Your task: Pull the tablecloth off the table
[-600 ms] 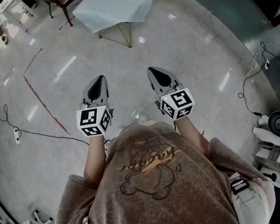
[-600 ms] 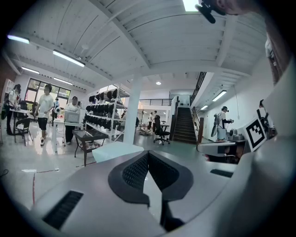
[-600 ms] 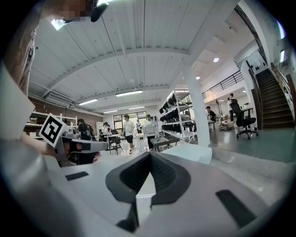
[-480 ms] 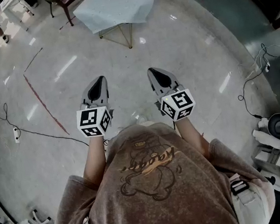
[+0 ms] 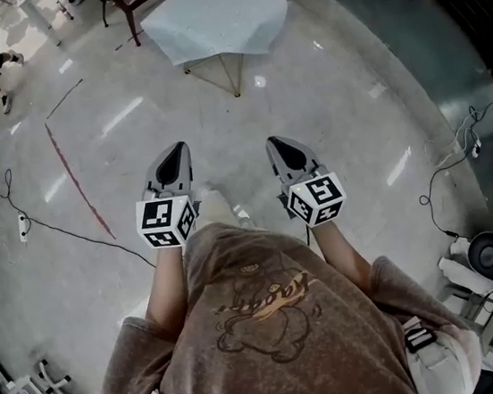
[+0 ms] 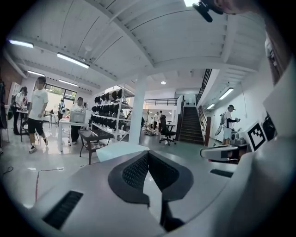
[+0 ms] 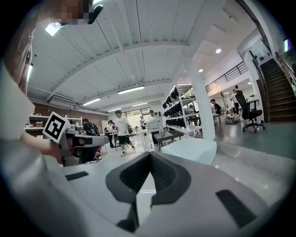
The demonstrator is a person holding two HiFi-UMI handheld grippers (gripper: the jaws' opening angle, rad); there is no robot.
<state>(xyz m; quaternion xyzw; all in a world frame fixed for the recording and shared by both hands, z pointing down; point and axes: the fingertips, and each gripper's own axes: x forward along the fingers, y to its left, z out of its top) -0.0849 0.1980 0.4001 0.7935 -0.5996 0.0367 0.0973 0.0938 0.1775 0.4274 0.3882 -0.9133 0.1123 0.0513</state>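
Tablecloth (image 5: 216,17) hasn't been touched yet, so I'd call this the approach step. Starting at the jaws: both pairs are pressed together with nothing between them. The left gripper (image 5: 175,153) and right gripper (image 5: 279,145) hang side by side in front of the person's chest, tips aimed at 12 o'clock.

The cloth sits well ahead at 12 o'clock in the head view, across a stretch of shiny floor (image 5: 343,107). It's a pale, smooth sheet lying flat over a small table (image 5: 230,75), corners drooping, thin gold legs poking out underneath.

Next move, I reckon, is to walk right up, spread the jaws, pinch the near hanging edge, then pull back. It looks light, so it should probably slide off easily.
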